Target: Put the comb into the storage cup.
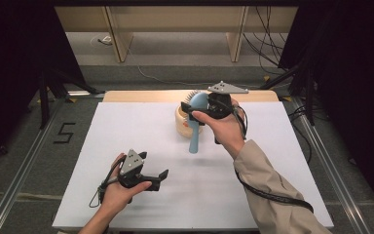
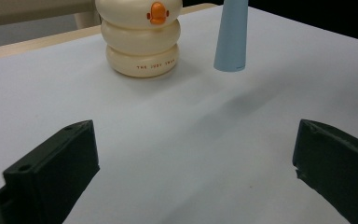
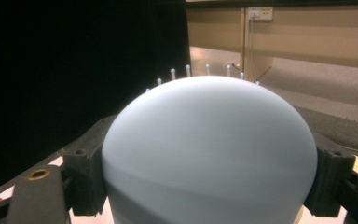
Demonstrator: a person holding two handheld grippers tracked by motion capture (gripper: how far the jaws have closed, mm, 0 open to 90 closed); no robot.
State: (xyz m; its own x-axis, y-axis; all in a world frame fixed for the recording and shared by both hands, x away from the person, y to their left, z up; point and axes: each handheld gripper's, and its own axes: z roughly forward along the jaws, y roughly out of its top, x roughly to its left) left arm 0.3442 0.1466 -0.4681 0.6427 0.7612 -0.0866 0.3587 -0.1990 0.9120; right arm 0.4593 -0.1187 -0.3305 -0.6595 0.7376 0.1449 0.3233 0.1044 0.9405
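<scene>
My right gripper (image 1: pixel 202 105) is shut on the rounded head of a light blue hairbrush (image 1: pixel 195 139), held above the table with the handle hanging down toward the white top. In the right gripper view the brush head (image 3: pixel 209 149) sits between both jaws, and white bristle tips (image 3: pixel 189 70) poke out over its far side. Just behind the brush stands a cream duck-shaped stacked toy (image 1: pixel 182 123) with an orange beak (image 2: pixel 157 12). My left gripper (image 1: pixel 159 179) rests low at the near left, open and holding nothing. From there the brush handle (image 2: pixel 231 37) hangs beside the toy (image 2: pixel 142 42).
The white table top (image 1: pixel 126 126) has a wooden strip along its far edge. Past it, wooden shelf legs (image 1: pixel 119 44) and loose cables (image 1: pixel 268 53) sit on the floor. Dark curtains flank both sides. A "5" marking (image 1: pixel 64 132) lies on the floor at left.
</scene>
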